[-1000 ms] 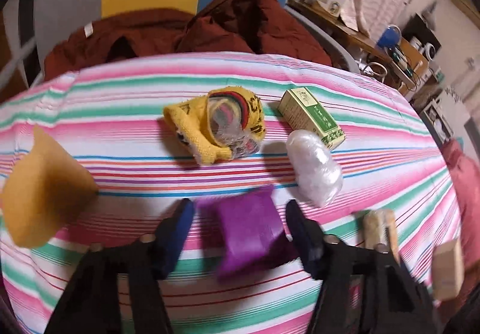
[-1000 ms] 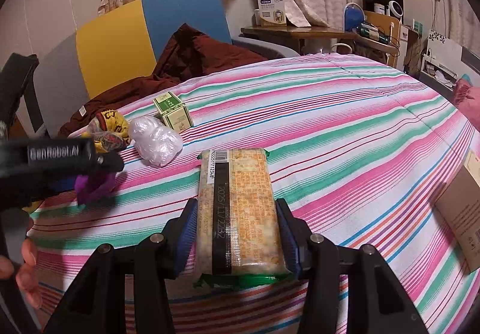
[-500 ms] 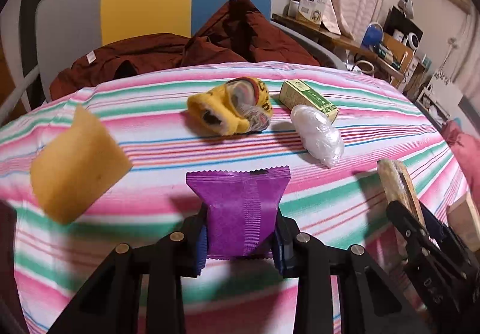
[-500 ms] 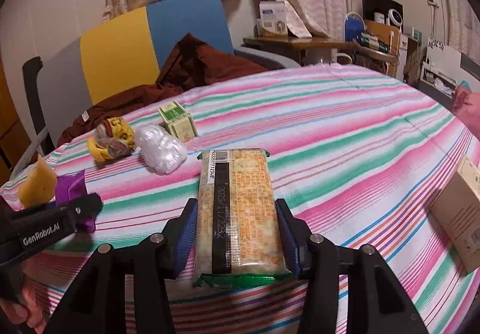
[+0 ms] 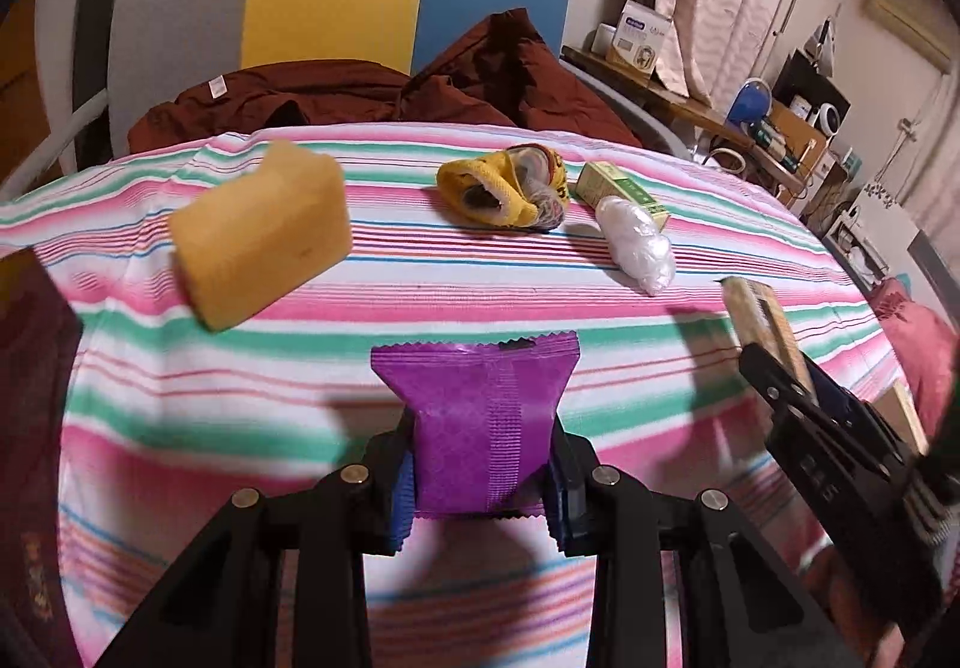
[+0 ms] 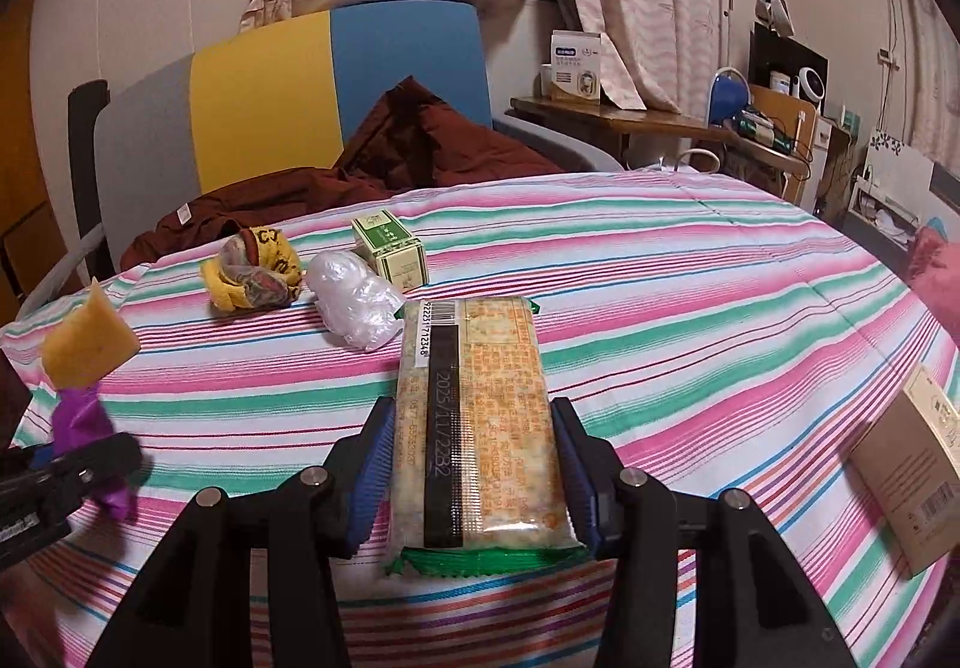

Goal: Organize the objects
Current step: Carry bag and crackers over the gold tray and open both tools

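My left gripper [image 5: 480,473] is shut on a purple snack packet [image 5: 480,416] and holds it above the striped tablecloth [image 5: 420,308]. My right gripper [image 6: 474,464] is shut on a long cracker pack [image 6: 474,416] with a black date band, also held above the cloth. In the left wrist view that pack [image 5: 762,320] and the right gripper show at the right edge. In the right wrist view the purple packet [image 6: 84,422] shows at the left. A yellow sponge [image 5: 264,236], a yellow sock bundle [image 5: 504,188], a green box [image 5: 624,191] and a white plastic wad [image 5: 636,242] lie on the table.
A brown cardboard box [image 6: 906,440] sits at the table's right edge. A chair with a grey, yellow and blue back [image 6: 300,92] holds a maroon garment [image 6: 420,146] behind the table. A cluttered wooden desk [image 6: 660,122] stands at the back right.
My left gripper closed on the purple packet and lifted it off the cloth, drawing back. The right gripper kept its hold on the cracker pack and drew back slightly.
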The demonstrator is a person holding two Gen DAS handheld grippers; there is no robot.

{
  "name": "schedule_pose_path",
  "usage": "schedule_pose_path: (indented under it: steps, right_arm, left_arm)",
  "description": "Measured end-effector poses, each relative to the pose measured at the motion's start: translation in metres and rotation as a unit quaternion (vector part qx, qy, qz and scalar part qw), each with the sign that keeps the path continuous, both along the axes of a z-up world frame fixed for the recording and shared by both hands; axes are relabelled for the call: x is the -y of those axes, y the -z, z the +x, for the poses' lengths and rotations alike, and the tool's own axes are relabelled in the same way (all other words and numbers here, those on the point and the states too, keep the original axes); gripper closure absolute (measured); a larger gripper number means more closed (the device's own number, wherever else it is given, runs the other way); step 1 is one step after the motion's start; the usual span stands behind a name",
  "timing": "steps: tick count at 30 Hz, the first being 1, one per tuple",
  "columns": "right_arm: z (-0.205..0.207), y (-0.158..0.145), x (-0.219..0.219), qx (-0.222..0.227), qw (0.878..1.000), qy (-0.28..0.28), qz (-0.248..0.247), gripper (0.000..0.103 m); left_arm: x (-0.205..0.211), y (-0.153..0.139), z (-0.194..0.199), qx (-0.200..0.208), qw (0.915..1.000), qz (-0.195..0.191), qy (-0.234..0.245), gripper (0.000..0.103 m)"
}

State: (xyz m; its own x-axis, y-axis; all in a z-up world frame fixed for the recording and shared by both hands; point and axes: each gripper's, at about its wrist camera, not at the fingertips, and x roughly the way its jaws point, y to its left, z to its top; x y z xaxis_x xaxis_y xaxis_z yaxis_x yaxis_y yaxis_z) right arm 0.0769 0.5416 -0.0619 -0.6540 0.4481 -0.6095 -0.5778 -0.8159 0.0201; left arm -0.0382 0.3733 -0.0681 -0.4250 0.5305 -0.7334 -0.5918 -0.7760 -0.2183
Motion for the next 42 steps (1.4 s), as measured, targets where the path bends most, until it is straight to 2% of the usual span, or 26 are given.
schedule_pose_path:
  steps: [7, 12, 22, 34, 39, 42]
  right_arm:
    - [-0.002, -0.002, 0.006, 0.004, 1.000, -0.004, 0.017, 0.052]
    - [-0.002, -0.004, 0.010, 0.003, 1.000, -0.007, 0.029, 0.052]
    - [0.001, -0.014, 0.031, -0.014, 0.997, -0.036, 0.073, 0.052]
    - [-0.001, -0.017, 0.050, -0.009, 0.992, -0.071, 0.099, 0.052]
    - [-0.003, -0.020, 0.066, 0.009, 0.990, -0.096, 0.106, 0.052]
    - [0.001, -0.026, 0.081, -0.001, 0.989, -0.116, 0.087, 0.052]
  left_arm:
    - [0.024, -0.013, 0.022, -0.009, 0.9997, 0.020, 0.014, 0.069]
    - [0.048, -0.020, 0.028, 0.009, 0.9992, 0.038, 0.009, 0.069]
    - [0.098, -0.046, 0.037, -0.006, 0.9979, 0.064, -0.006, 0.069]
    - [0.194, -0.054, 0.015, 0.022, 0.9915, 0.085, -0.095, 0.069]
    - [0.240, -0.055, -0.003, 0.026, 0.9867, 0.077, -0.141, 0.069]
    - [0.265, -0.055, -0.017, 0.032, 0.9829, 0.068, -0.168, 0.069]
